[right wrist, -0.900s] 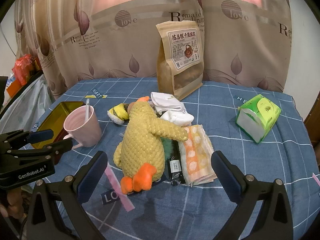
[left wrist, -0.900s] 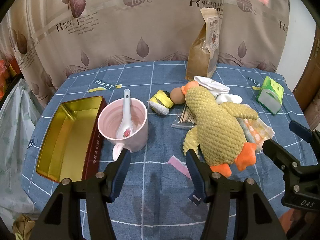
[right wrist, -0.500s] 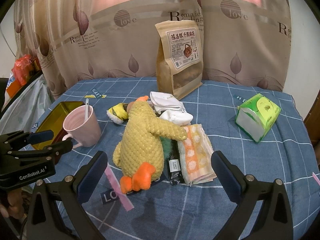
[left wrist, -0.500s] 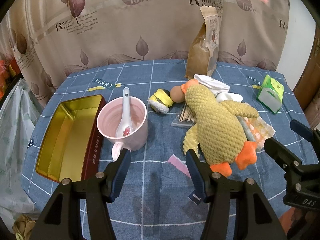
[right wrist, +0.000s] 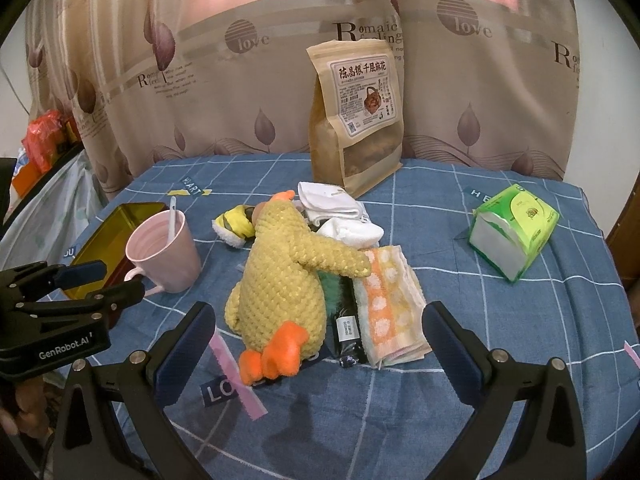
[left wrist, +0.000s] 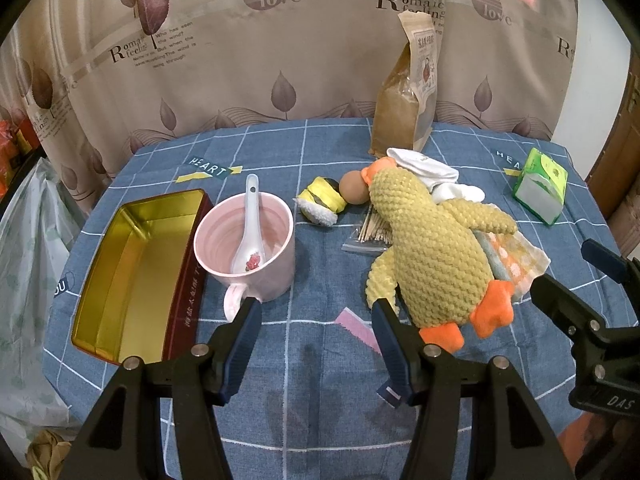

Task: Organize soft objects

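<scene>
Evidently nothing is sorted yet. Plush duck [right wrist: 280,280] lies just ahead of the right gripper [right wrist: 316,328], draped over a folded towel [right wrist: 390,304] and a dark packet [right wrist: 346,320]; white socks [right wrist: 332,200] and a small bee plush [right wrist: 236,222] sit beyond it. Right jaws spread wide, empty. Left gripper [left wrist: 316,324] also parted, holding nothing, duck to its right, pink mug [left wrist: 246,244] and gold tin [left wrist: 140,272] to its left. All soft items remain to be gathered.
</scene>
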A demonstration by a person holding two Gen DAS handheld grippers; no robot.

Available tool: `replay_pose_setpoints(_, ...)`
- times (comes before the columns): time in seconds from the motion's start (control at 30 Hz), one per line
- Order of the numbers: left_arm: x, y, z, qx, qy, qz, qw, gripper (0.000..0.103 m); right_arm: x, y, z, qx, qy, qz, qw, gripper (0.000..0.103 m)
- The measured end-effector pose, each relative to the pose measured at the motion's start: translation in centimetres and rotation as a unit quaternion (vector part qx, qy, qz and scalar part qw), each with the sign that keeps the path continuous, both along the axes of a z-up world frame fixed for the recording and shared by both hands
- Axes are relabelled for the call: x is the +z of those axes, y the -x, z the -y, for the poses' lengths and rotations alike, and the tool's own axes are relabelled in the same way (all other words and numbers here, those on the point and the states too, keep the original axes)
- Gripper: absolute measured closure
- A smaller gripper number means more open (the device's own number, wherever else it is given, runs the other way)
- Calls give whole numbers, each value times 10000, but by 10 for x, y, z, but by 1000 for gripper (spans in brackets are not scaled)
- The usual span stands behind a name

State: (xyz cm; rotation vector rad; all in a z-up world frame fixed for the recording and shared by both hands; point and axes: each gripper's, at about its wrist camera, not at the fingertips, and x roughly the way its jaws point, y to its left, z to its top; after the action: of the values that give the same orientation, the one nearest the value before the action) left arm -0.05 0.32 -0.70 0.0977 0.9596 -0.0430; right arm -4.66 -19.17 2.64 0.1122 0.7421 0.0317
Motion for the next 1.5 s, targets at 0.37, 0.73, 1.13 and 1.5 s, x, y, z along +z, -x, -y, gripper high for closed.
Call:
replay_pose_setpoints(0.37, 0, 0, 0, 3, 5, -4, 10000, 44, -1, 1, 0, -6, 9, -5, 10000, 0)
replay_pose_setpoints(0.73, -1, 1, 0, 12, -7, -8, 10000, 44, -1, 2, 0, -14, 3, -13, 10000, 0)
replay_pose_setpoints(1.13, -2, 2, -1, 6, -13, -11, 10000, 44, -1, 3, -2, -6, -10, -10, 10000, 0)
replay_pose_setpoints(1.5, -2, 1, -1, 0, -19, -12, 10000, 44, -1, 2, -1, -4, -9, -15, 10000, 0)
